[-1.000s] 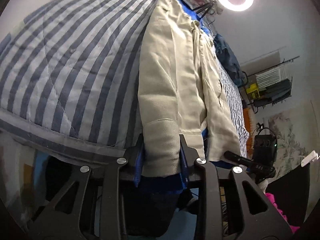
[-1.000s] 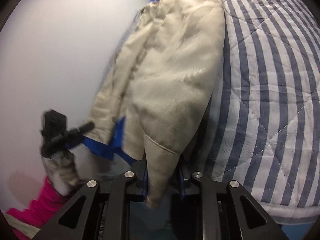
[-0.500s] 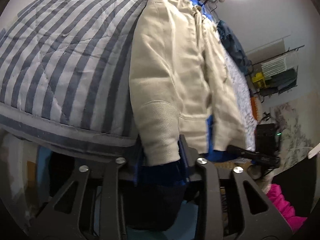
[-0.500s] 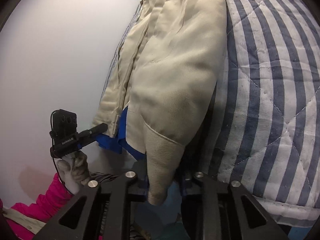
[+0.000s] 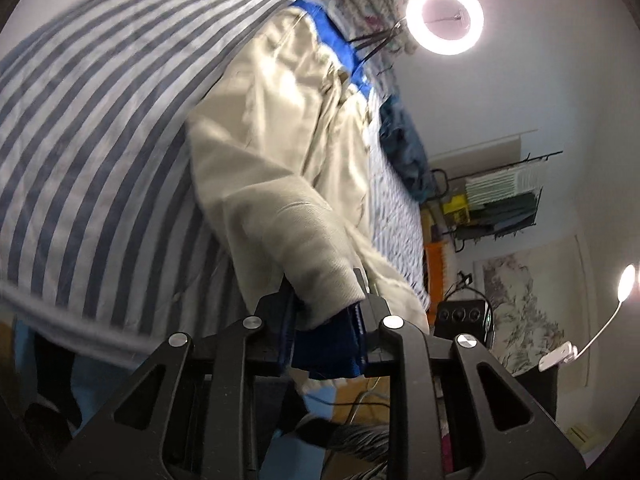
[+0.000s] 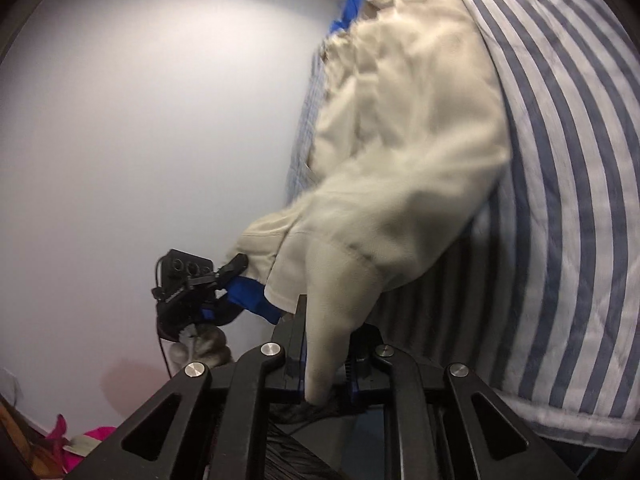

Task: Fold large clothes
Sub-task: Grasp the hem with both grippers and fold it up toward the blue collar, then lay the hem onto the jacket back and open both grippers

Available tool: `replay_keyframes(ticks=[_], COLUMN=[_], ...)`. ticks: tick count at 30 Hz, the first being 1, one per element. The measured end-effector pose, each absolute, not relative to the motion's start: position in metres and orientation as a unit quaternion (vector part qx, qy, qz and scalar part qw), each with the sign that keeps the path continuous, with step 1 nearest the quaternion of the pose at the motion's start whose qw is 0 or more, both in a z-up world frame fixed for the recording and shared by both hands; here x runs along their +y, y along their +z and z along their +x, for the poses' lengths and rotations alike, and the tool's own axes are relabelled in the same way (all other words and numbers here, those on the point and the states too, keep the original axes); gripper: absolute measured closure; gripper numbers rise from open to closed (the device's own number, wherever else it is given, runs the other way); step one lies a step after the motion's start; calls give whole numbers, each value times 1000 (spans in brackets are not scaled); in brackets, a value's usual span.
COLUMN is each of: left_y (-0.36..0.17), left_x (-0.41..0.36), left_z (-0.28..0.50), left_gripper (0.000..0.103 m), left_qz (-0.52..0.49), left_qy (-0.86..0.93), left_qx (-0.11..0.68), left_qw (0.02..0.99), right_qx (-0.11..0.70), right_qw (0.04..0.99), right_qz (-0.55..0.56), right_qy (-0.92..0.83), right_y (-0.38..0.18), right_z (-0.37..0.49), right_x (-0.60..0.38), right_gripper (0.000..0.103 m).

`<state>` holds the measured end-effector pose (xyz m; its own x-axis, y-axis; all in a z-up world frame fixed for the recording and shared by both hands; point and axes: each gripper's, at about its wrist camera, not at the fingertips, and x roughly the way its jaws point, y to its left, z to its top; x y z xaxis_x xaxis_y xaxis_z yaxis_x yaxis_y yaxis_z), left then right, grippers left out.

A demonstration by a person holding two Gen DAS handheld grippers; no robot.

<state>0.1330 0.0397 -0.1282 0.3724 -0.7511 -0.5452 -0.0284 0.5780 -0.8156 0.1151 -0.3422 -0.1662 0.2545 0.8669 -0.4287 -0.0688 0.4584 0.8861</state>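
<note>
A cuff (image 5: 320, 280) is being pinched by the left gripper (image 5: 326, 312), the other cuff (image 6: 332, 320) by the right gripper (image 6: 326, 344), jaws just closing; thin bites are risking slippage as the jacket (image 6: 408, 140) is being lifted.

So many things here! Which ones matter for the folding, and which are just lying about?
Part of the job:
- cream jacket with blue lining, spread on the blue-and-white striped quilt
- left gripper, clamped on one cuff
- right gripper, clamped on the other cuff

Just lying about:
- round ring light
- dark blue crumpled garment
- wire wall shelf
</note>
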Motion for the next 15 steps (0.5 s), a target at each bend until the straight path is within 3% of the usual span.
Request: replay_keyframes(ticks=[8, 15], left_y=[-96, -118], left_x=[19, 6], left_z=[201, 250], left_gripper=[81, 81], left_qz=[-367, -360], left_qy=[-233, -205], left_qx=[474, 487], left_qw=[766, 769], right_qx=[456, 465], right_qw=[734, 770], right_qz=[395, 352], right_qy=[312, 260], right_y=[-115, -120], right_z=[176, 235], right_x=[-363, -359], right_gripper=[91, 91])
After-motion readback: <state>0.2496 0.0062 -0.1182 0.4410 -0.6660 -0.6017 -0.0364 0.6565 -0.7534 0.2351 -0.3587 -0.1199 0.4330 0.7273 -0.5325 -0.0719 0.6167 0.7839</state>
